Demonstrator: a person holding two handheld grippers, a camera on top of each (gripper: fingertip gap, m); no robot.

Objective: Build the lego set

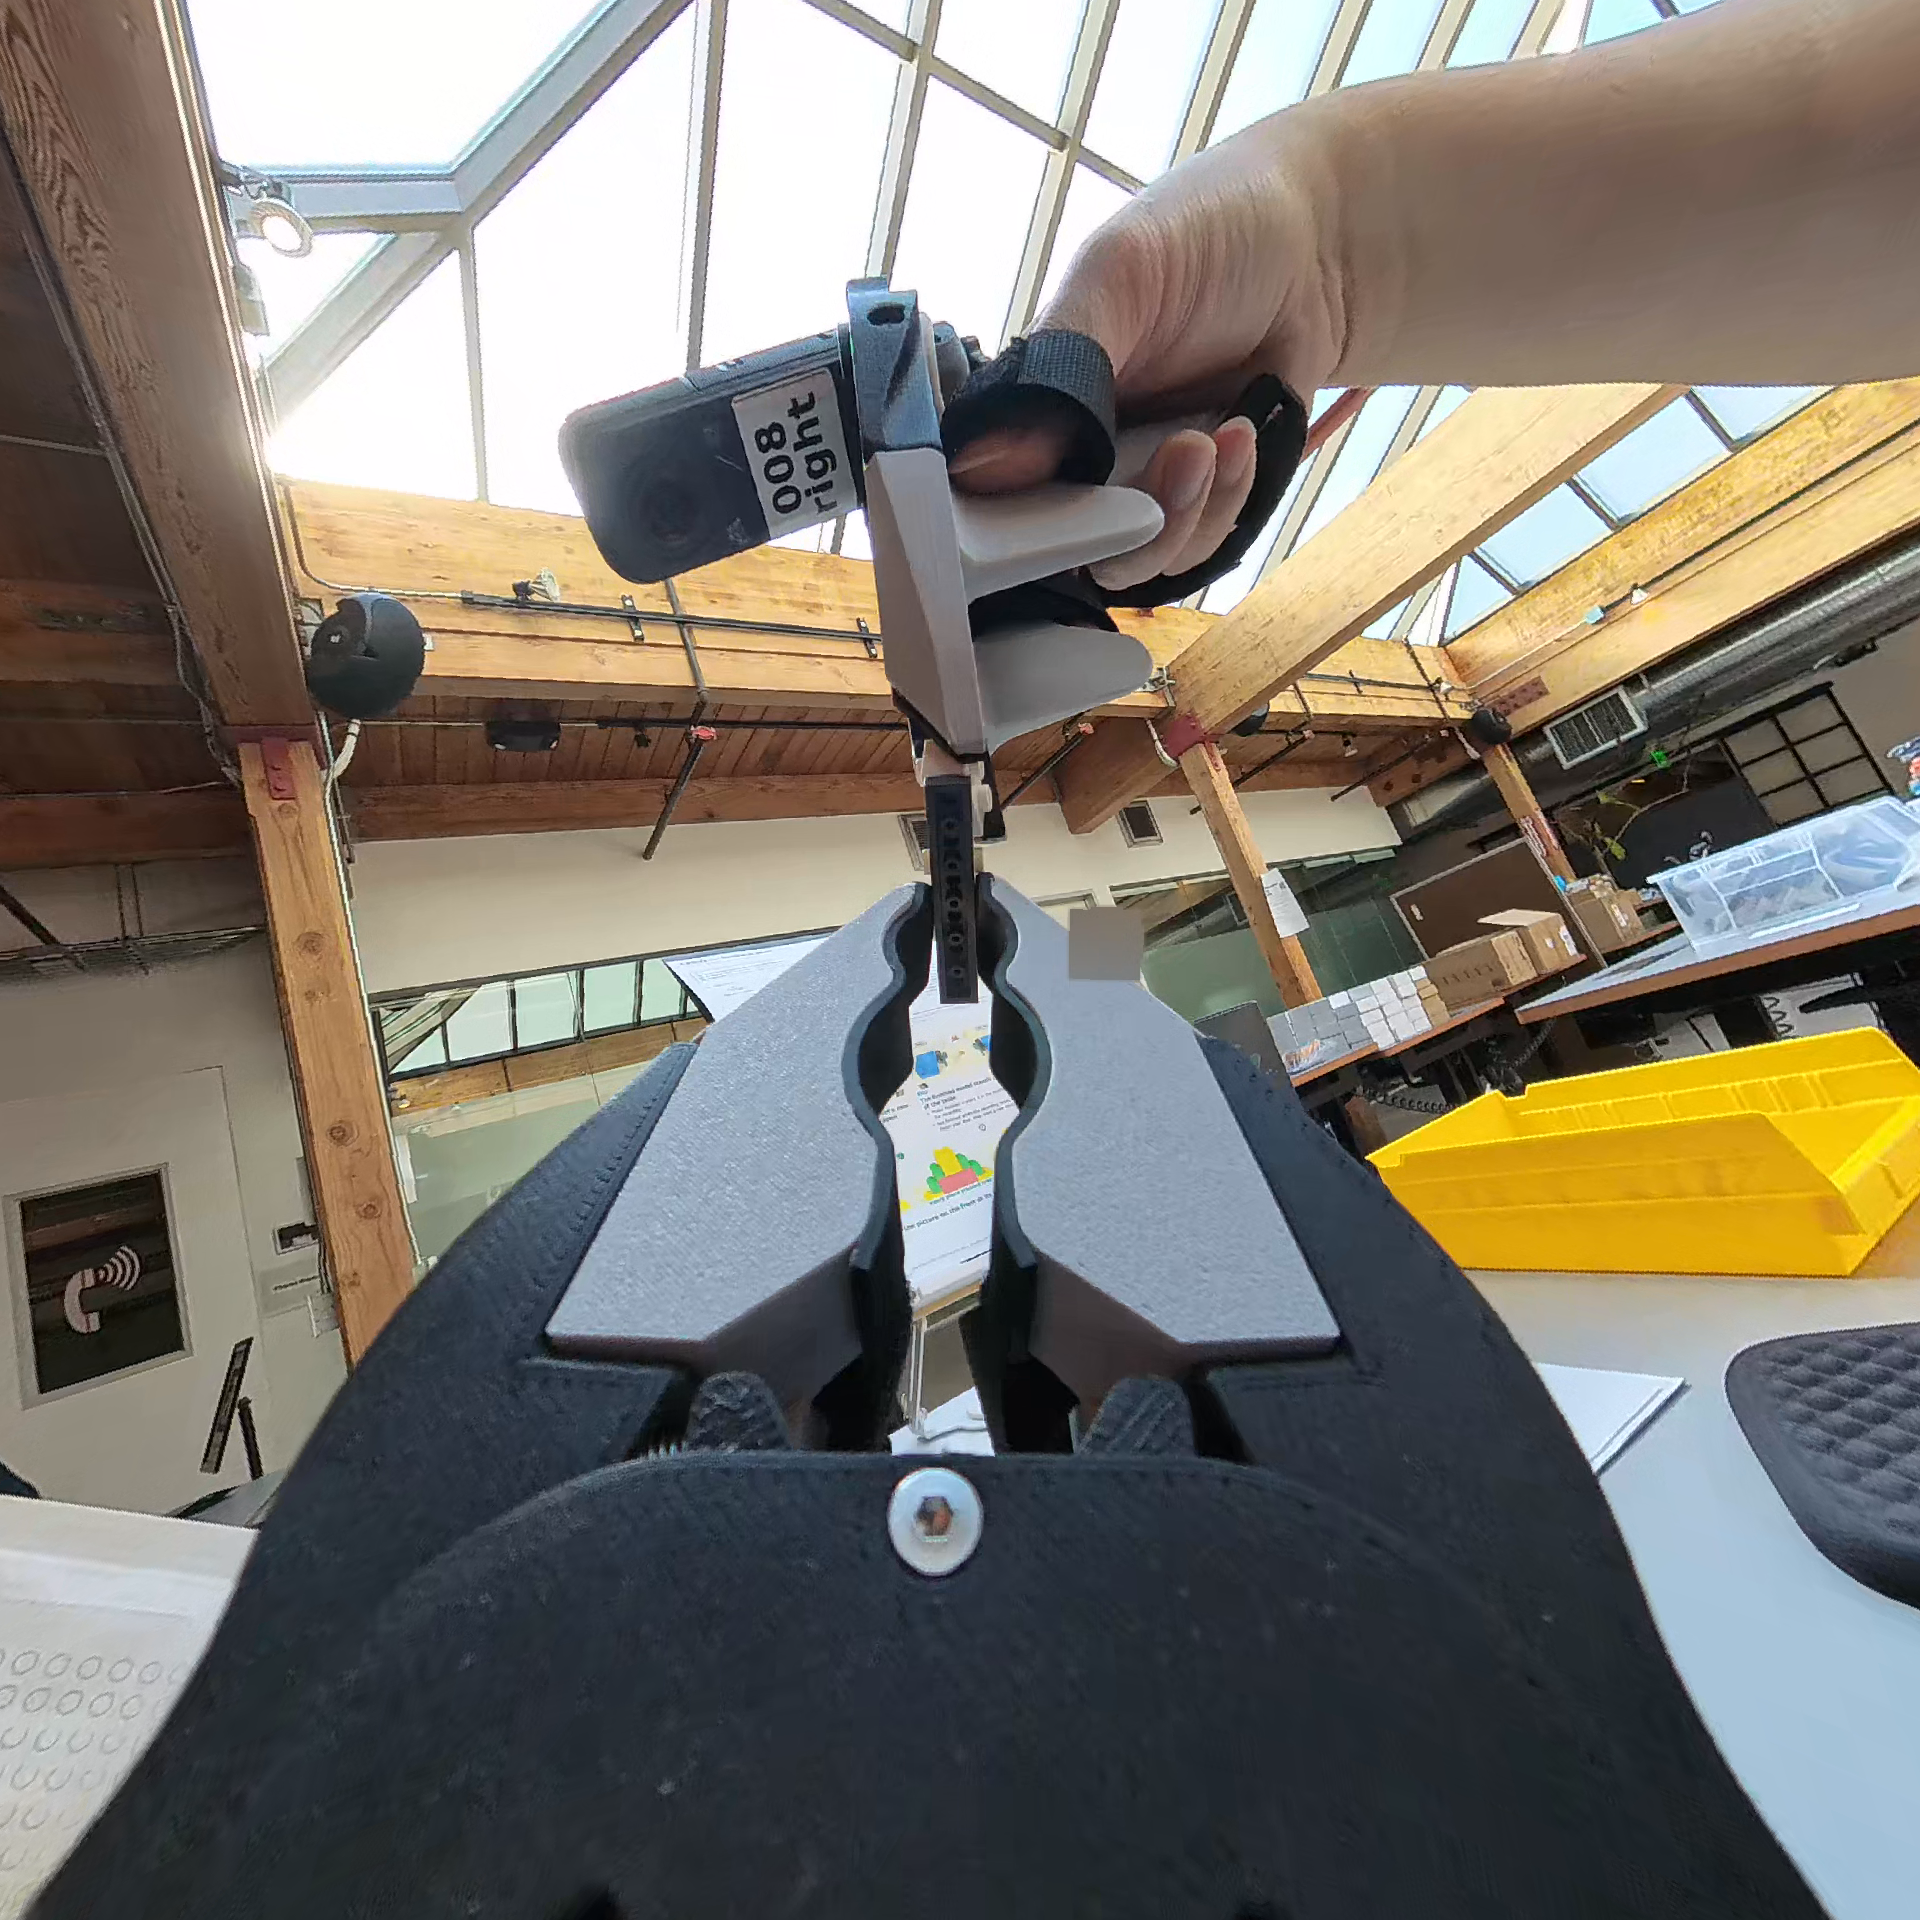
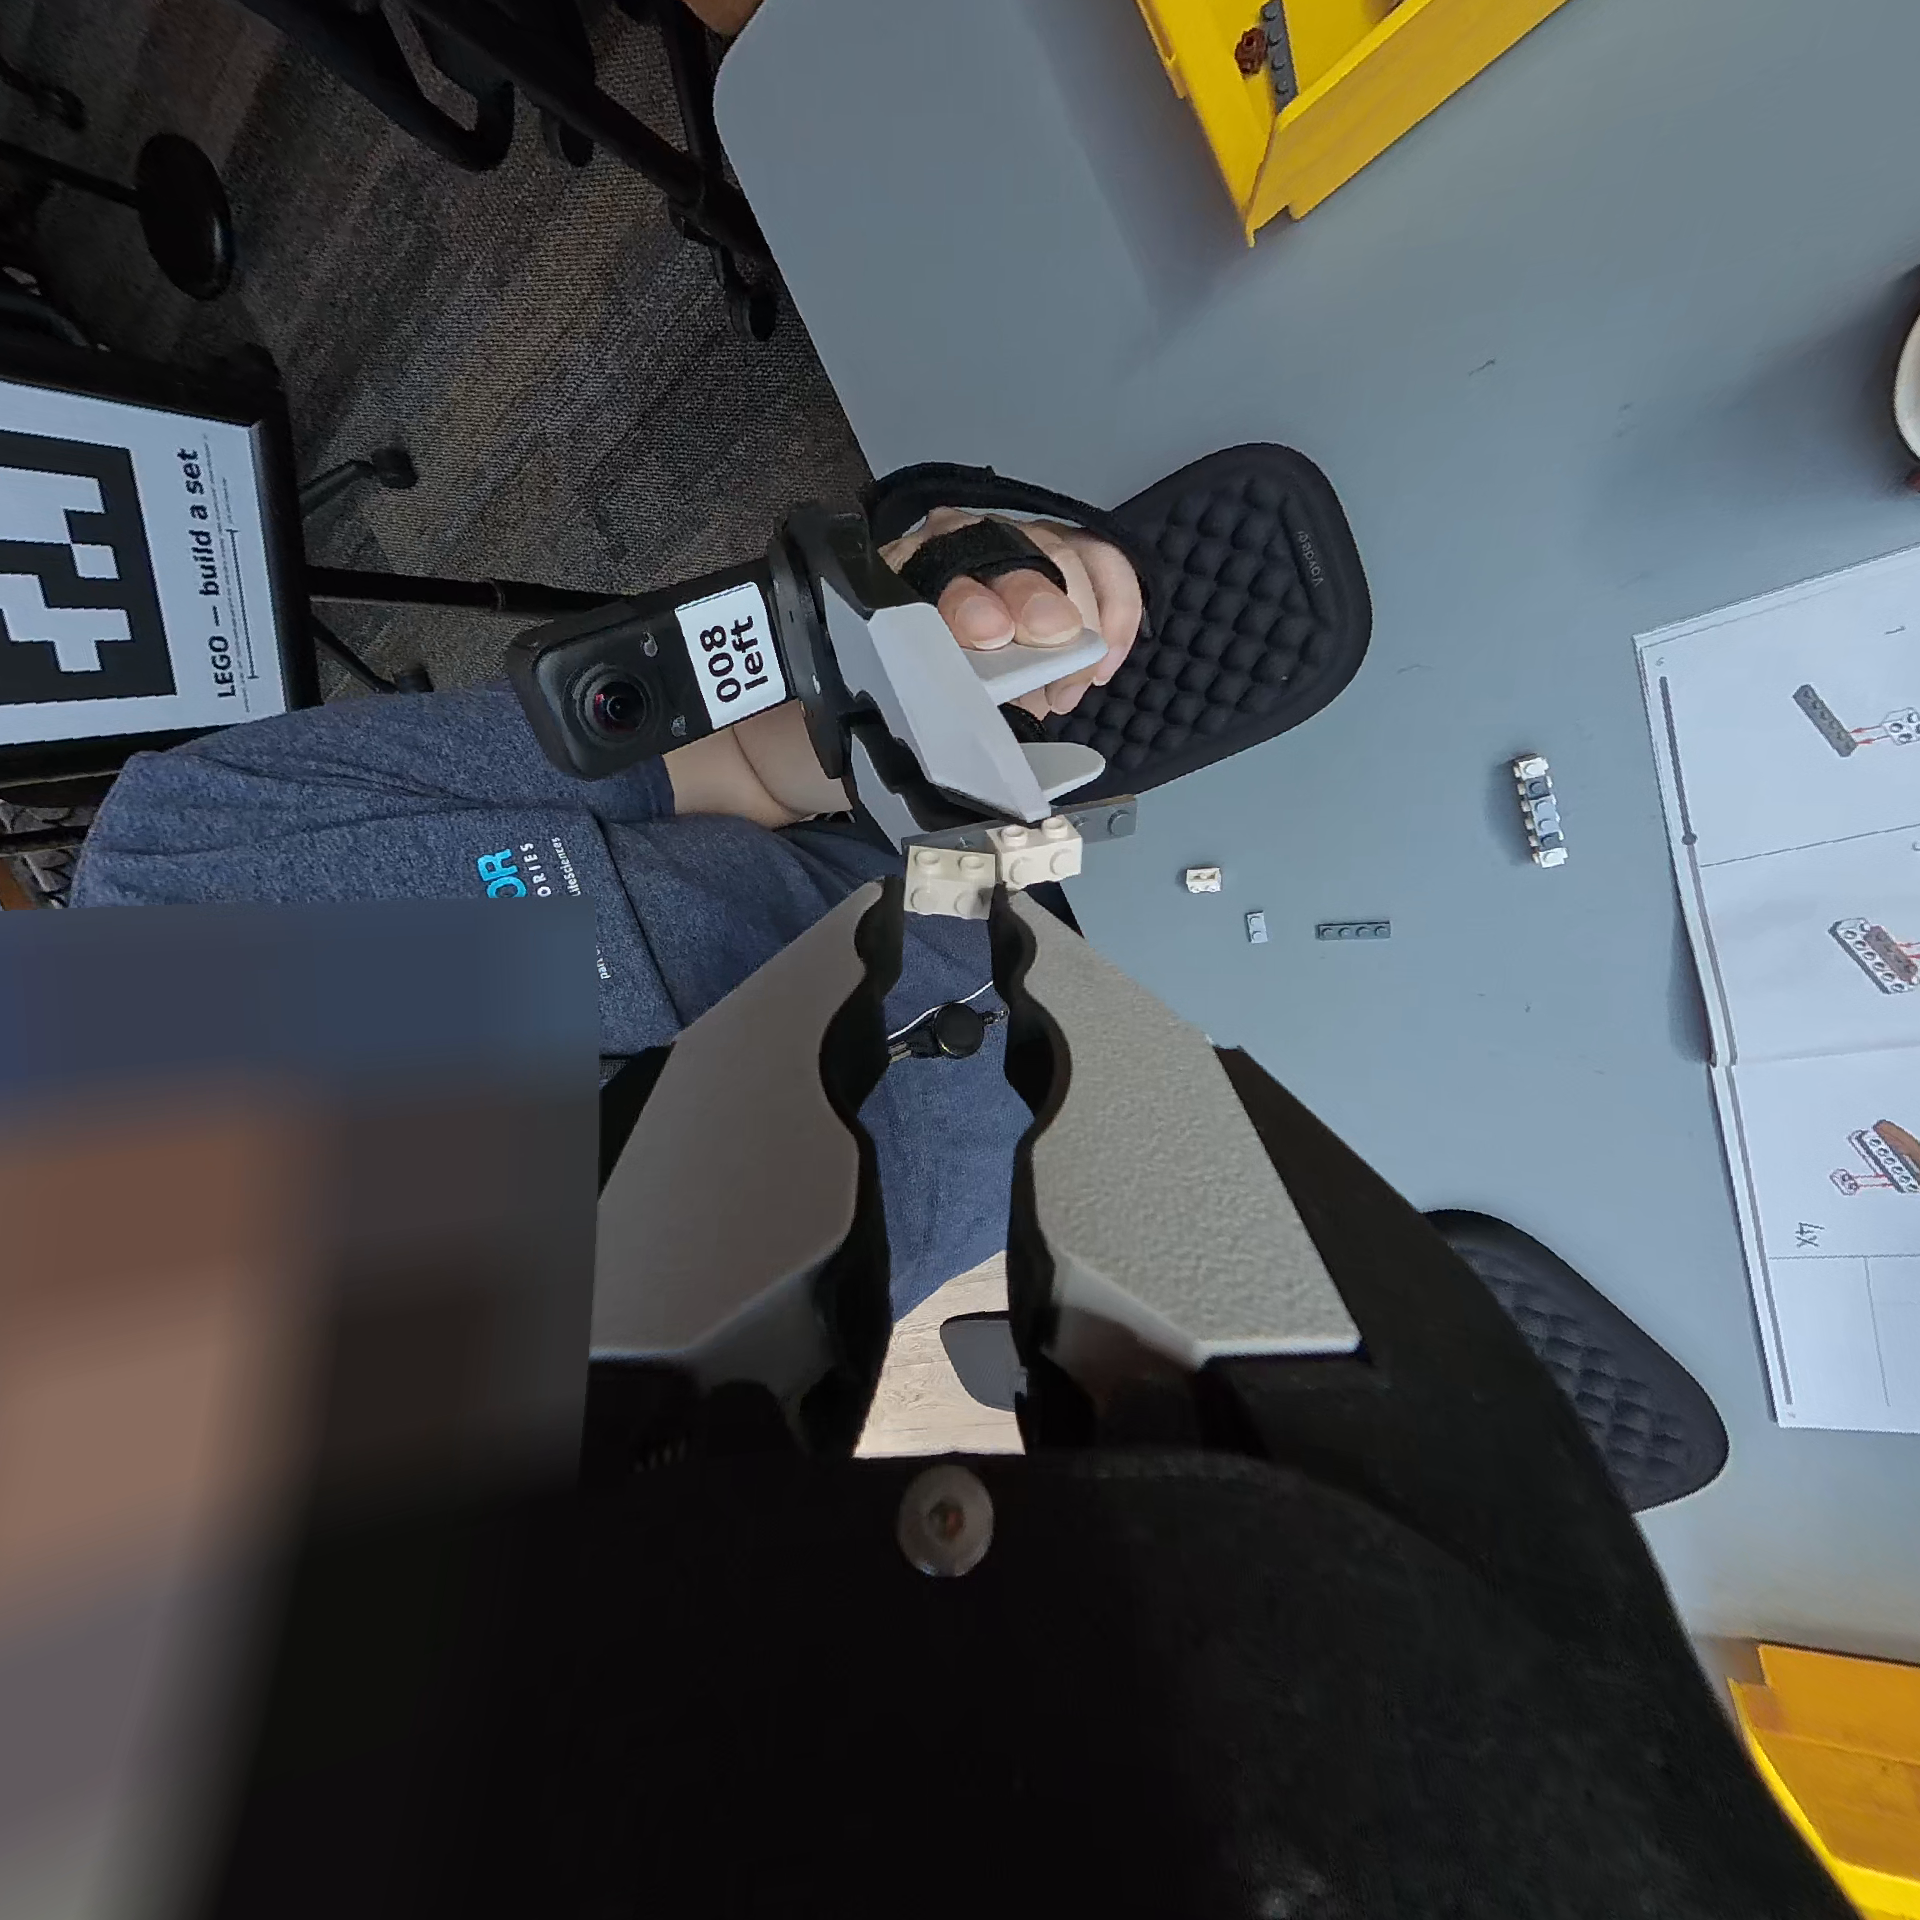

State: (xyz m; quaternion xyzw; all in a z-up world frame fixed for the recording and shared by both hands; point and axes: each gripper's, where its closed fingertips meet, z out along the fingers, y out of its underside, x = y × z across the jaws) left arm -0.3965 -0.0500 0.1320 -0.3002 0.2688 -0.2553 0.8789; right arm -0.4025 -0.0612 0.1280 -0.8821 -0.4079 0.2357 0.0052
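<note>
My left gripper (image 1: 954,909) is shut on a long dark grey plate (image 1: 956,852) and holds it in the air, its underside toward the camera. In the right wrist view the same plate (image 2: 1107,824) carries one white brick (image 2: 1039,854). My right gripper (image 2: 940,899) is shut on a second white brick (image 2: 943,881) and holds it beside the first, against the plate's end. In the left wrist view the right gripper (image 1: 961,774) comes down from above onto the plate's top end. The left gripper also shows in the right wrist view (image 2: 1039,808).
On the grey table (image 2: 1351,364) lie a small white piece (image 2: 1203,880), a small grey piece (image 2: 1256,927), a dark grey plate (image 2: 1353,930) and a built white-and-grey stack (image 2: 1540,810). An open instruction booklet (image 2: 1808,1039) lies at the right. A yellow bin (image 1: 1662,1174) and black padded rests (image 2: 1236,623) are nearby.
</note>
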